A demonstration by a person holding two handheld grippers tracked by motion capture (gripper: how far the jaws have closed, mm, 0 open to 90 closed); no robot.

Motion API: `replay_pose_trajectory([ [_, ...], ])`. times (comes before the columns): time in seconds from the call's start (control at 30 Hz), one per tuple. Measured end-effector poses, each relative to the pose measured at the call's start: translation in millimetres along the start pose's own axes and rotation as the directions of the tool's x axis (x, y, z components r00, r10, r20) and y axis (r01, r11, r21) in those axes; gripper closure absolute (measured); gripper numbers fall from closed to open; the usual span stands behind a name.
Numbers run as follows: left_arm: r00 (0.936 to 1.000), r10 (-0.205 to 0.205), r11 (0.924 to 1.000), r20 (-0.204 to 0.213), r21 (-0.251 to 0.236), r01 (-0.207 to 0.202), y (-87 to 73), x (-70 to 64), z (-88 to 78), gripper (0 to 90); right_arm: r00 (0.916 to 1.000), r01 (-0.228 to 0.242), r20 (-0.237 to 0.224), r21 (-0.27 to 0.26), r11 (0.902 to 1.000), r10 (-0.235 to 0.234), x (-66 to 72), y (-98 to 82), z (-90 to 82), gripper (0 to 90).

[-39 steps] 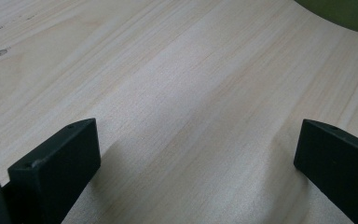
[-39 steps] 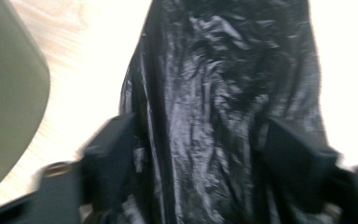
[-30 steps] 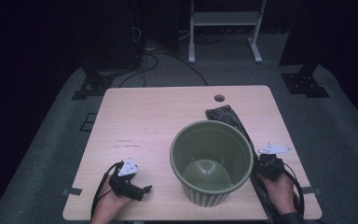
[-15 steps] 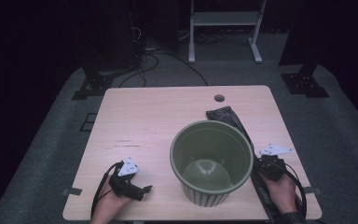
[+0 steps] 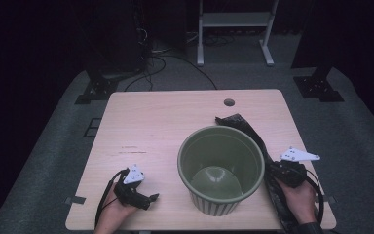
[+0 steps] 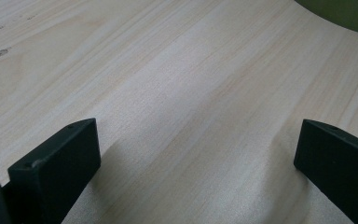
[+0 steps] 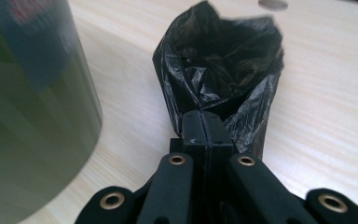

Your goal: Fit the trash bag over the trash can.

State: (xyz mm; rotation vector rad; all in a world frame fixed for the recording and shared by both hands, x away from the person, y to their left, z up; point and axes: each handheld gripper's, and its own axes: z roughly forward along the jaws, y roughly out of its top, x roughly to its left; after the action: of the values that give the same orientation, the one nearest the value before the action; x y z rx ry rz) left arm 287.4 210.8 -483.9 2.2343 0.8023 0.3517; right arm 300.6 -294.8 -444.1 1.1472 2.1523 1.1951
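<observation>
Pale wooden table [image 5: 175,126] on grey carpet. Green bin [image 5: 221,168] stands upright, empty, near the front edge. Black bag [image 7: 223,74] lies just right of the bin. Right gripper [image 7: 204,122]: jaws closed, pinching the bag. Left gripper [image 6: 196,154], left of the bin: jaws apart, holding nothing, over bare wood.

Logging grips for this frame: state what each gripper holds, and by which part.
The right gripper is shut on the black plastic bag, pinching its near end. The left gripper is open over bare table, holding nothing.

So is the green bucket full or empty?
Empty. In the high view the green bucket stands upright with its bare bottom showing; the black bag lies outside it.
</observation>
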Motion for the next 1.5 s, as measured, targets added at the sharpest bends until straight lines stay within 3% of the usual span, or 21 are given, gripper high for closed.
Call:
replay_pose_trajectory([
  [0.27,1.0000,-0.002,1.0000,-0.002,-0.001,0.002,0.0,0.0,0.1,0.0,0.9999,0.012,-0.011,-0.052,0.9986,-0.013,-2.2,12.8,-16.4,90.0],
  [0.7,1.0000,-0.004,1.0000,-0.003,-0.001,0.004,0.0,0.1,0.1,0.0,0.9959,0.008,-0.088,-0.156,0.9877,-0.022,-3.1,37.9,-45.4,90.0],
  [1.0,1.0000,-0.001,1.0000,-0.005,0.002,0.001,0.1,0.4,-0.1,0.0,0.9899,0.006,-0.136,-0.245,0.9695,-0.040,-6.9,57.6,-71.5,90.0],
  [1.37,1.0000,-0.002,1.0000,-0.005,0.002,0.002,0.1,0.4,-0.1,0.0,0.9857,0.039,-0.143,-0.323,0.9457,-0.089,-7.2,84.6,-102.2,90.0],
  [1.5,1.0000,-0.001,1.0000,-0.005,0.002,0.001,0.1,0.5,-0.1,0.0,0.9825,0.037,-0.158,-0.359,0.9326,-0.099,-8.2,94.8,-111.6,90.0],
])
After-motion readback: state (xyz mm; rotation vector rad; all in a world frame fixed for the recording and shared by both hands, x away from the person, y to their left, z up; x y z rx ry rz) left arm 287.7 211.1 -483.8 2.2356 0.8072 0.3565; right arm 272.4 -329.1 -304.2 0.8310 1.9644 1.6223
